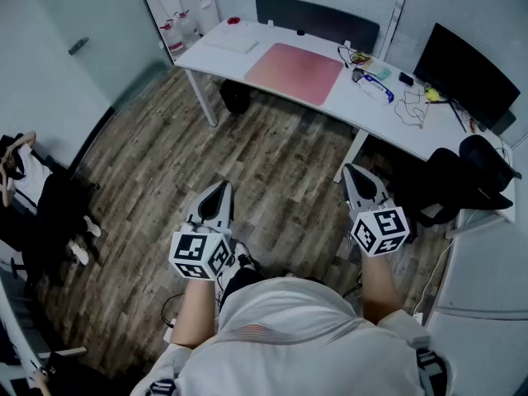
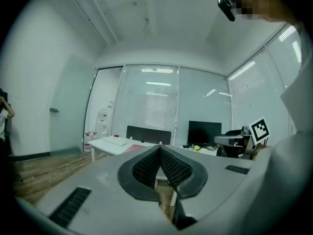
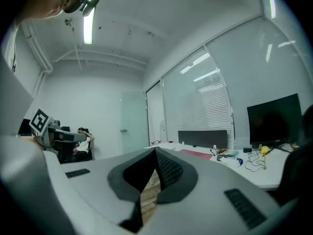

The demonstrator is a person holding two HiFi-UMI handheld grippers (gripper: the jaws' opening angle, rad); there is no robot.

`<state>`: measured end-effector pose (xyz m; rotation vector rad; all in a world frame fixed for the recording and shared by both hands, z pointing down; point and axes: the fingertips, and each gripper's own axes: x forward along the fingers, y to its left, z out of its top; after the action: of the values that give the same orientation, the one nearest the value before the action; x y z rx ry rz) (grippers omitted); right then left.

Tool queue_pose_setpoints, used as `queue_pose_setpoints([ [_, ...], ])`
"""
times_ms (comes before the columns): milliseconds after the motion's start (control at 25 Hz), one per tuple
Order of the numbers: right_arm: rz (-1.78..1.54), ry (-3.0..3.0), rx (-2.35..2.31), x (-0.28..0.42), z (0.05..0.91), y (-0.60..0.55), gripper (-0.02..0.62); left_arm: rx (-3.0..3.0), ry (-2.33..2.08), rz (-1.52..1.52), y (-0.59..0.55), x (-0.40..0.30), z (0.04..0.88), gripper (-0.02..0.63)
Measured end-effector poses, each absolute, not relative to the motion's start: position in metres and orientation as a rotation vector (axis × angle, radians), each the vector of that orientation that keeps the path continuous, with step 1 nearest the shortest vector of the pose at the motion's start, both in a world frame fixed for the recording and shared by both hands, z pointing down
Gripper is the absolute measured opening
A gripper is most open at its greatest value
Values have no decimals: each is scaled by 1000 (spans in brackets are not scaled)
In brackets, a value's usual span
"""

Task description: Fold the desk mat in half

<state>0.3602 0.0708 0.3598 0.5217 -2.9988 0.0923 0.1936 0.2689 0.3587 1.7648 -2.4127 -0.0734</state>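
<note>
Standing well back from the white desk (image 1: 388, 120), the person holds the left gripper (image 1: 221, 190) and right gripper (image 1: 360, 176) low over the wood floor. Both pairs of jaws are closed pad to pad with nothing between them.

The pink desk mat (image 1: 294, 73) lies flat and unfolded on the far desk, so the fold has not begun.

The risks lie ahead:
- The mat sits flush on a smooth top, so a pinch at its edge may slip or push the whole mat along.
- Loose cables (image 1: 410, 110) and small clutter lie just right of it, and a swung flap could drag them.

No open container shows. Bottle-like shapes (image 1: 170, 26) at the far left are too small to tell their contents.
</note>
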Motion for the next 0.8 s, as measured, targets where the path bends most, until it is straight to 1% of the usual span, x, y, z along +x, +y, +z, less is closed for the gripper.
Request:
queue_pose_setpoints([
  [600,96,-2985,498,354,367,73,51,1767,-2403,-57,269,193,362,12],
  [800,165,-3015,539,354,365,68,51,1776,-2382,-48,266,190,366,12],
])
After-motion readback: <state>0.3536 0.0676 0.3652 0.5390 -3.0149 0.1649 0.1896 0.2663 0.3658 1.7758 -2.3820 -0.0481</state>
